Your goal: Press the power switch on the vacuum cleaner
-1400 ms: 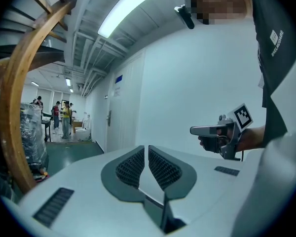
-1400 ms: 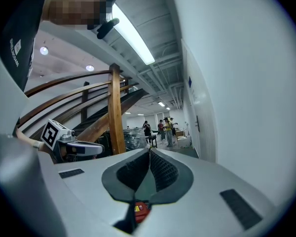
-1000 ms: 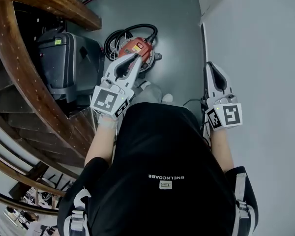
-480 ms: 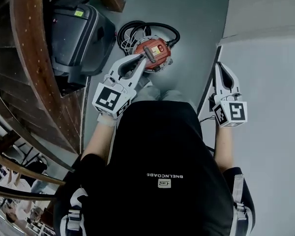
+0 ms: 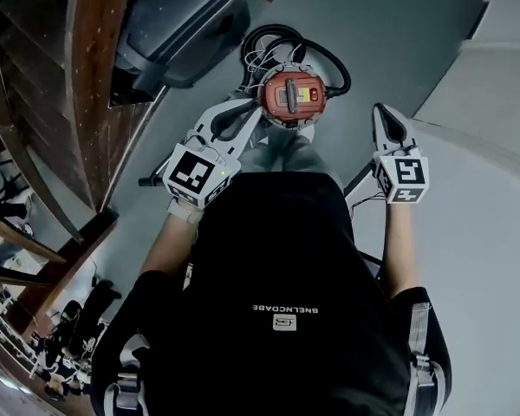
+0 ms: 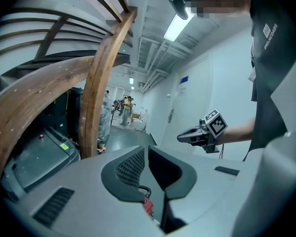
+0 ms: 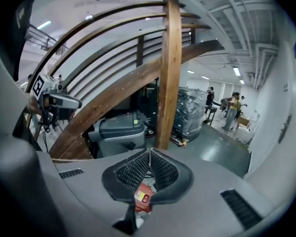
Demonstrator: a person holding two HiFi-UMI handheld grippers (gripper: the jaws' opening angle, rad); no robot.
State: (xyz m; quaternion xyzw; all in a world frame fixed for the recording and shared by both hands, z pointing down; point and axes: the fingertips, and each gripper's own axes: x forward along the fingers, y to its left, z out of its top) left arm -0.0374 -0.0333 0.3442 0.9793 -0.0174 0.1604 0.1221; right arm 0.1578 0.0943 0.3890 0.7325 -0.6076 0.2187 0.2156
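Observation:
The vacuum cleaner (image 5: 293, 96) is a round red canister on the grey floor, with a yellow label on top and a black hose (image 5: 329, 66) coiled behind it. In the head view my left gripper (image 5: 257, 105) is shut, and its tip is at the canister's left edge. Whether it touches the canister I cannot tell. My right gripper (image 5: 379, 110) is also shut and hangs apart, to the canister's right. In the right gripper view the red body with its label and small red switch (image 7: 145, 198) shows below the shut jaws. A sliver of the red vacuum (image 6: 147, 205) shows below the left jaws.
A dark grey machine (image 5: 178, 24) stands on the floor left of the vacuum, under a curved wooden stair rail (image 5: 87, 76). A wooden post (image 7: 166, 73) stands beside it. A pale wall (image 5: 494, 189) runs along the right. People stand far down the corridor (image 7: 234, 105).
The head camera has swung, so the vacuum now lies centred ahead of me. My left gripper's tip has stayed by the canister. The right gripper has drawn closer to it.

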